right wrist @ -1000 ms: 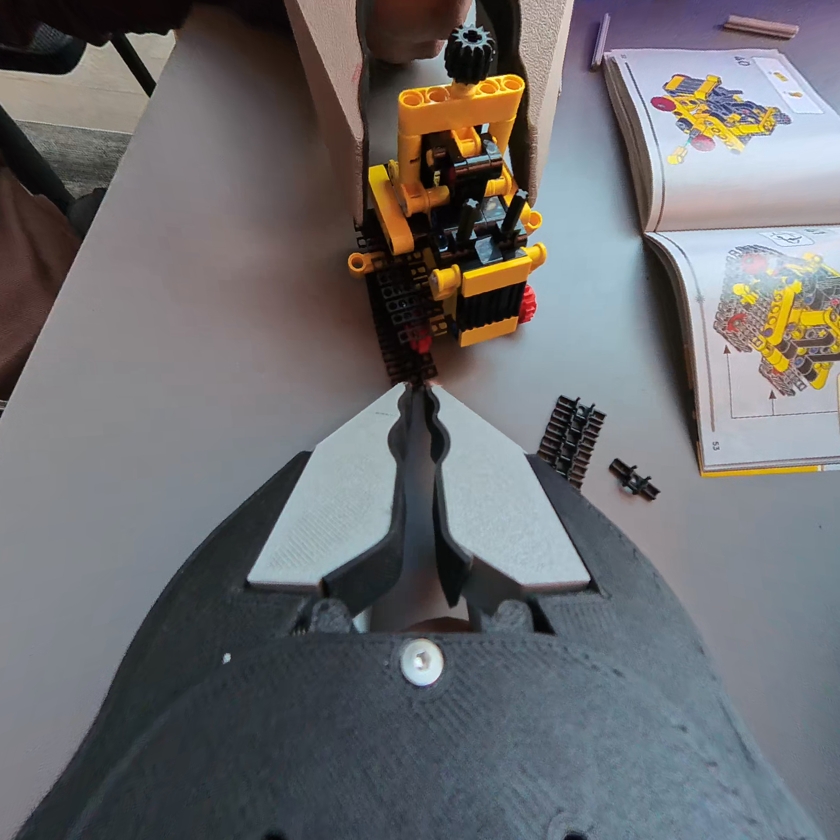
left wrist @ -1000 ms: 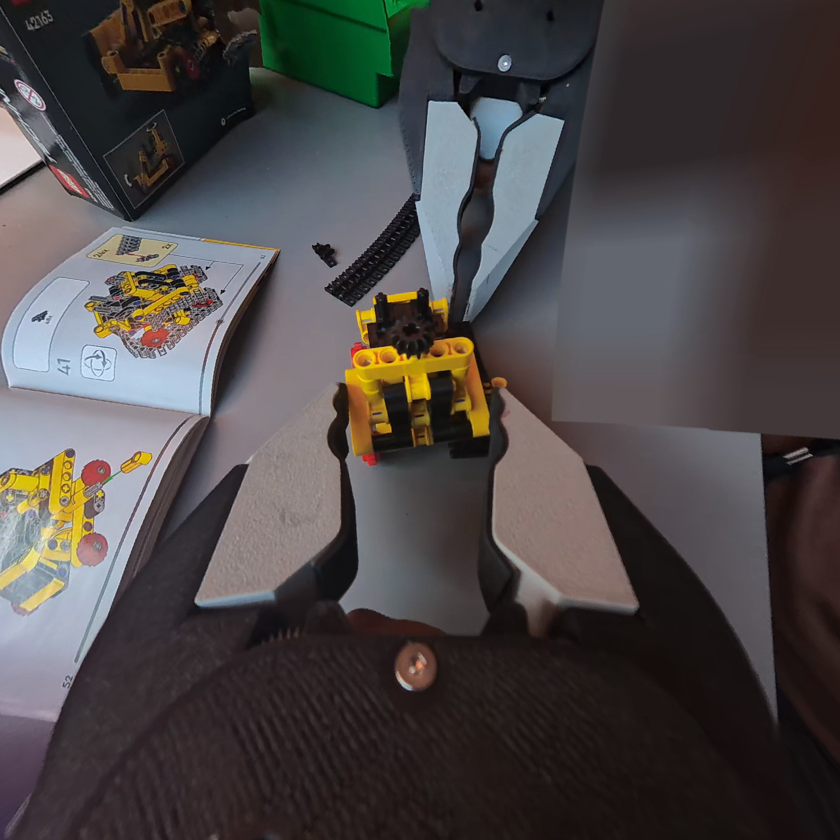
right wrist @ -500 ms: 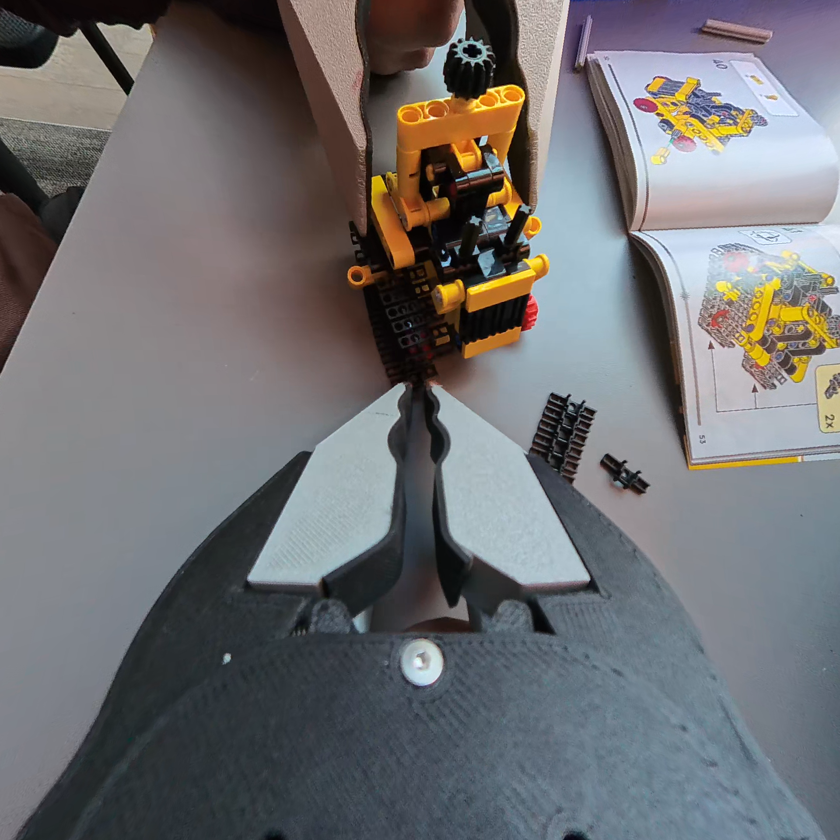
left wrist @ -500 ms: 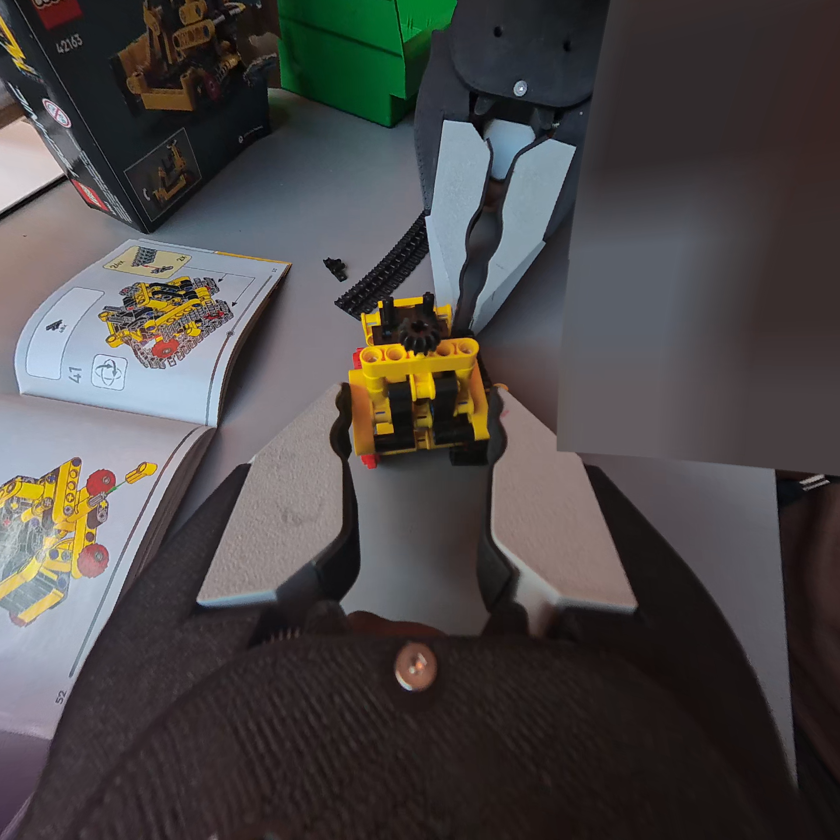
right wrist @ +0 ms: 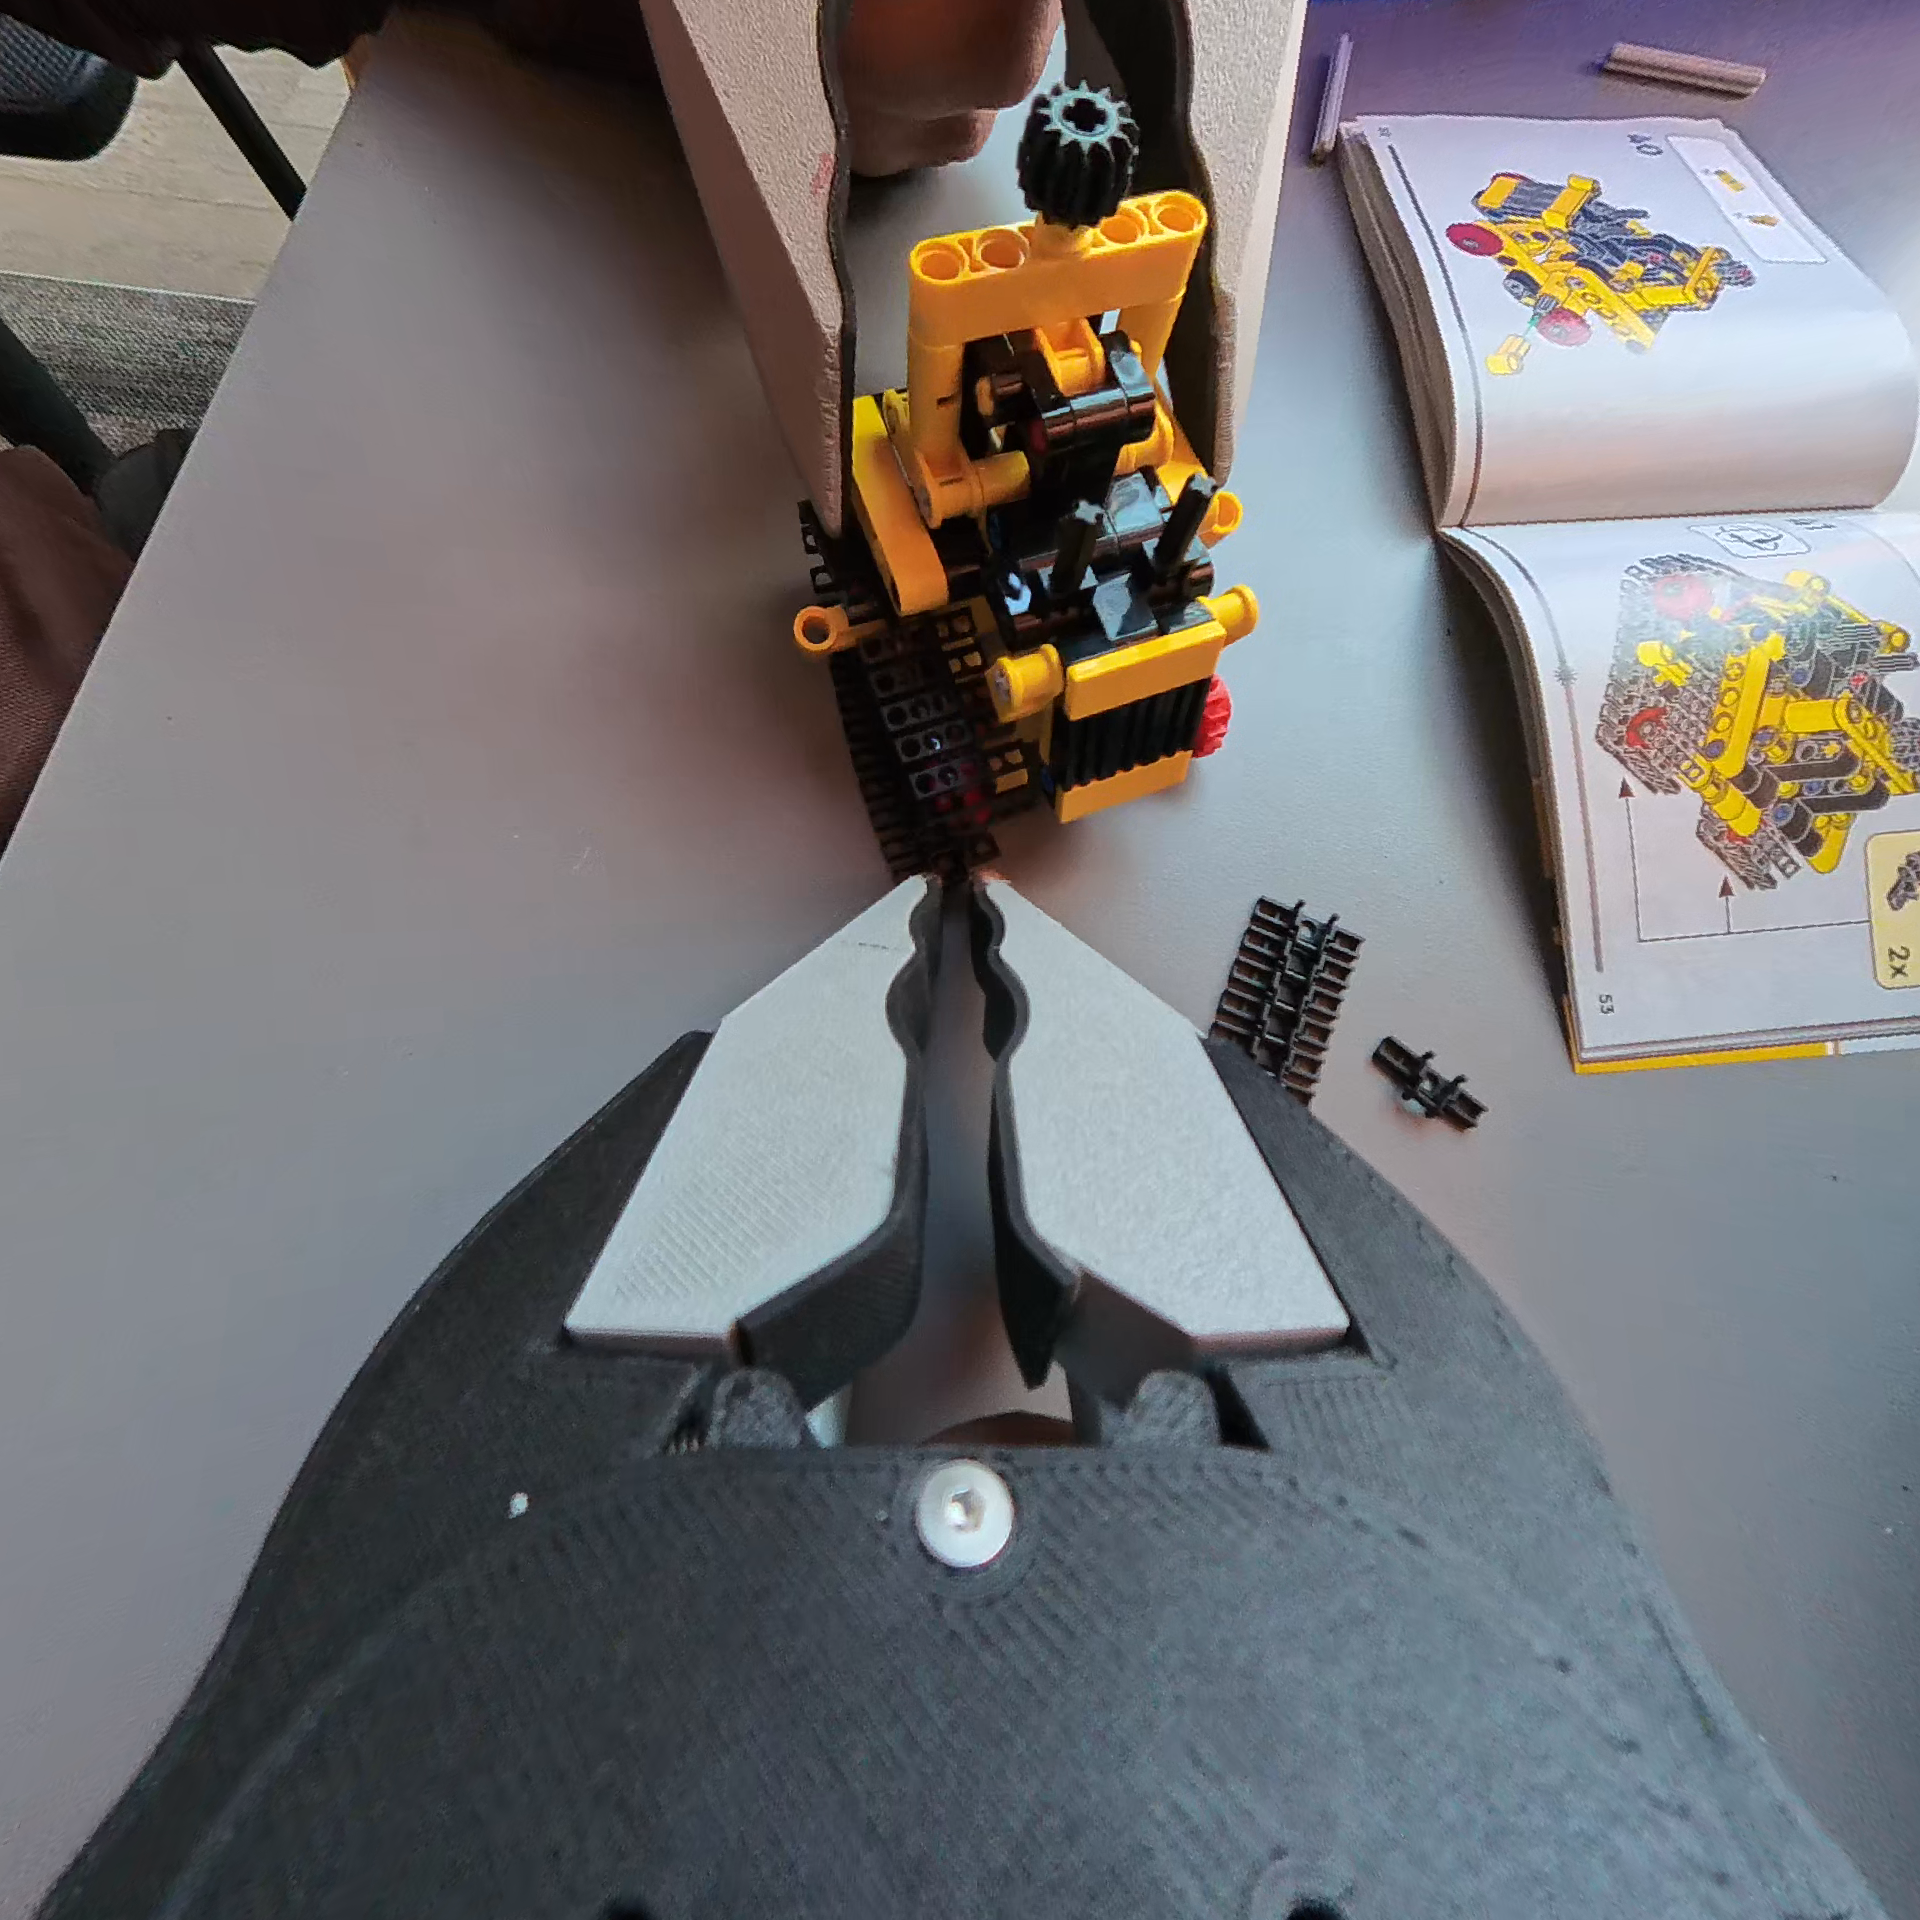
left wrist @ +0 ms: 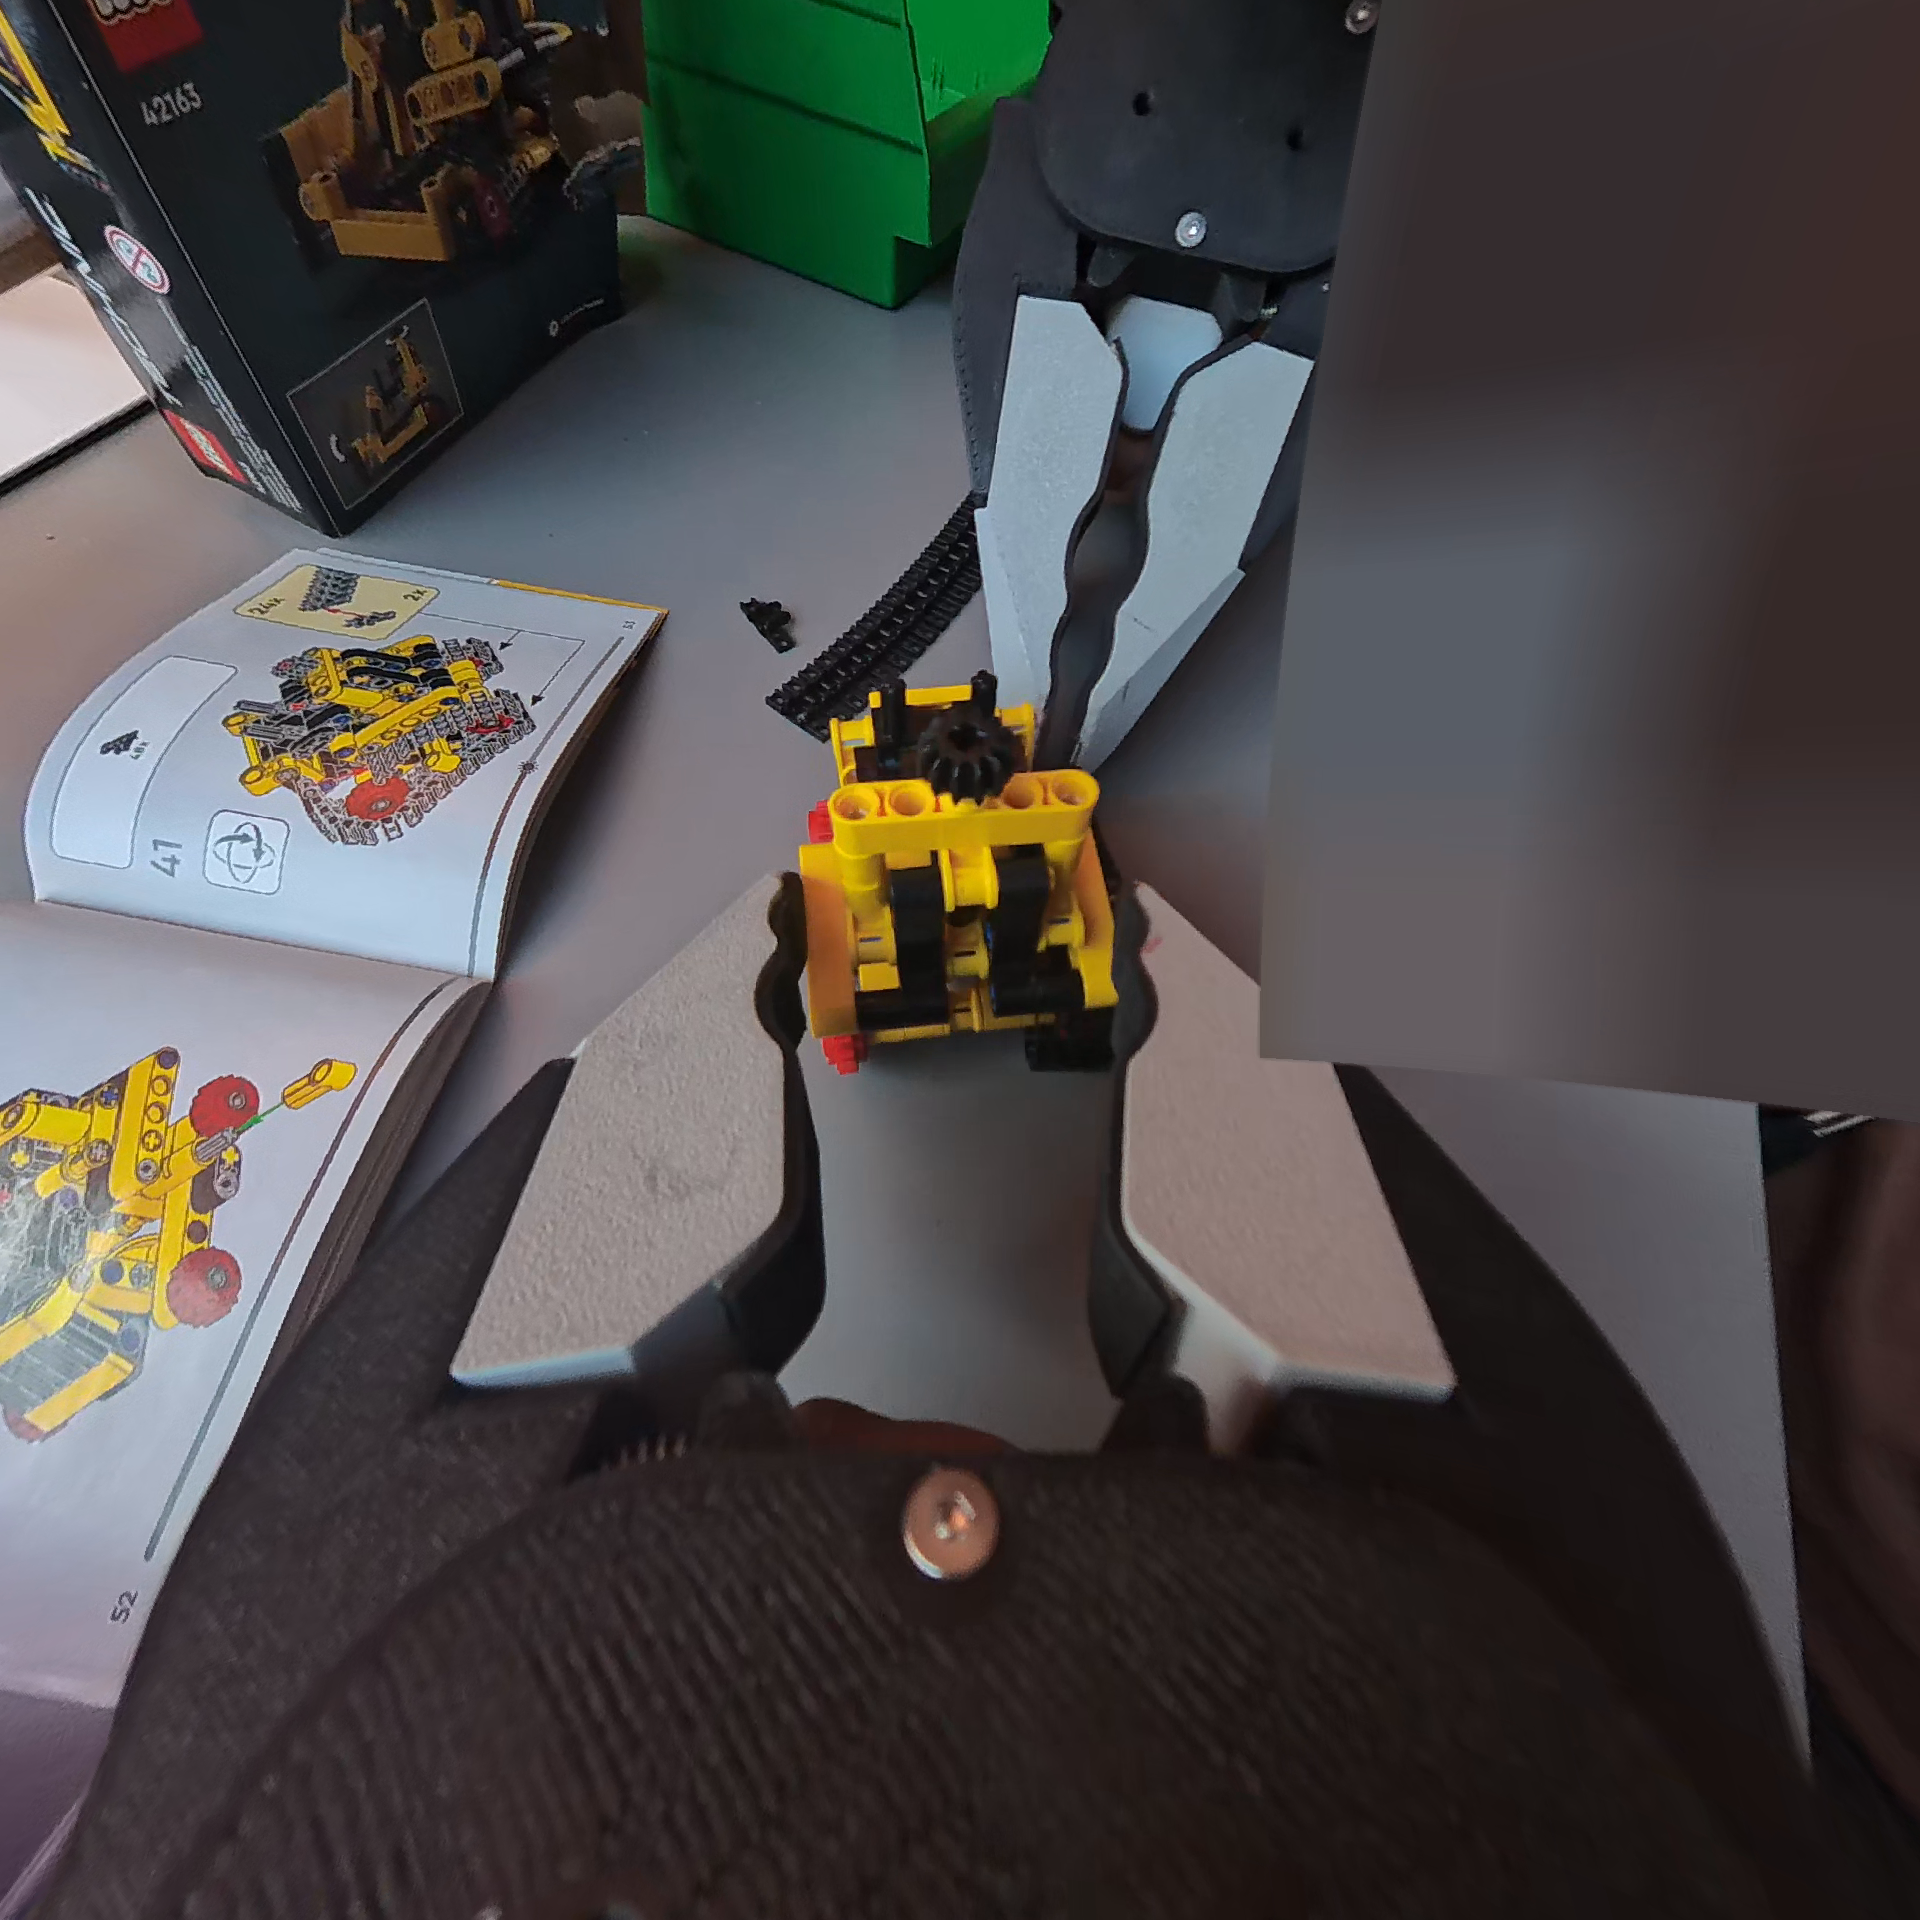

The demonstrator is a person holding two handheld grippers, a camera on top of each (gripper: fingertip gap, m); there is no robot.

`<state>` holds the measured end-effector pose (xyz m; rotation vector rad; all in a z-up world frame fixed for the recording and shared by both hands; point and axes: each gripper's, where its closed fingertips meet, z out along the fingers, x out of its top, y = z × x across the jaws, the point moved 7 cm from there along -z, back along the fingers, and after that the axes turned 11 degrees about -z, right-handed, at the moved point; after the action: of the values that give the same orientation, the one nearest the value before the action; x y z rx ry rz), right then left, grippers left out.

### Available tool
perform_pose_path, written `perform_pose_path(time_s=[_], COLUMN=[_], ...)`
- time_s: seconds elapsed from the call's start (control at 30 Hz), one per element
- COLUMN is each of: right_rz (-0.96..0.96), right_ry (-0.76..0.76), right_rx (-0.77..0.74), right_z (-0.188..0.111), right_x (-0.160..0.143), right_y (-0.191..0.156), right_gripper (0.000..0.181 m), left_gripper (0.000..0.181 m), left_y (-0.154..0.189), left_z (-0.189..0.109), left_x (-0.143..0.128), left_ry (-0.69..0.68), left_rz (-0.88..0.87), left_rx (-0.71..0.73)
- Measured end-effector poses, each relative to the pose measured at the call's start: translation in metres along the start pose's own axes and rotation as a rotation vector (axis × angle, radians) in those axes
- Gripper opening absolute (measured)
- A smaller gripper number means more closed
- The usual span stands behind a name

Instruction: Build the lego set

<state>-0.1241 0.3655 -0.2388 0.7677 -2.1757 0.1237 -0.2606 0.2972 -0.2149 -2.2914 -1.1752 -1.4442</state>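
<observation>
A yellow and black lego vehicle [left wrist: 956,914] with a black gear on top stands on the grey table. My left gripper [left wrist: 958,925] is shut on its two sides. In the right wrist view the model [right wrist: 1049,540] sits between the left gripper's fingers [right wrist: 769,312]. A black track [right wrist: 925,748] runs along the model's side. My right gripper [right wrist: 951,883] is shut with its tips pinching the near end of that track. It also shows in the left wrist view [left wrist: 1070,717] just behind the model. A loose track strip [right wrist: 1288,997] and a small black link [right wrist: 1429,1081] lie beside it.
An open instruction booklet [left wrist: 312,779] lies left of the model, also seen in the right wrist view [right wrist: 1662,416]. The dark set box [left wrist: 312,260] and a green box [left wrist: 810,135] stand at the back. The table edge [right wrist: 208,436] runs along the left. Across from one pair of fingers to the other is roughly 6 centimetres. My right tips are roughly 9 centimetres from the small black link [right wrist: 1429,1081]. The left camera catches it too, in the left wrist view [left wrist: 768,625].
The left gripper and the model have shifted slightly closer to the right gripper's camera. Both grippers keep the same hold.
</observation>
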Motion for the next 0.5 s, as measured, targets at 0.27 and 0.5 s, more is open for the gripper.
perform_pose_path(time_s=[0.27, 0.5], right_rz=[-0.002, -0.003], right_ry=[0.002, 0.001], right_rx=[0.006, 0.004], right_z=[0.0002, 0.0003], right_x=[0.0001, 0.0001], right_y=[-0.0002, -0.0001], right_gripper=[0.002, 0.002], left_gripper=[0.057, 0.057], left_y=[0.0002, -0.0012], left_z=[0.0002, 0.0021], left_x=[0.0000, 0.0011], left_ry=[-0.001, -0.002], left_rz=[-0.001, -0.023], left_rx=[-0.010, -0.013])
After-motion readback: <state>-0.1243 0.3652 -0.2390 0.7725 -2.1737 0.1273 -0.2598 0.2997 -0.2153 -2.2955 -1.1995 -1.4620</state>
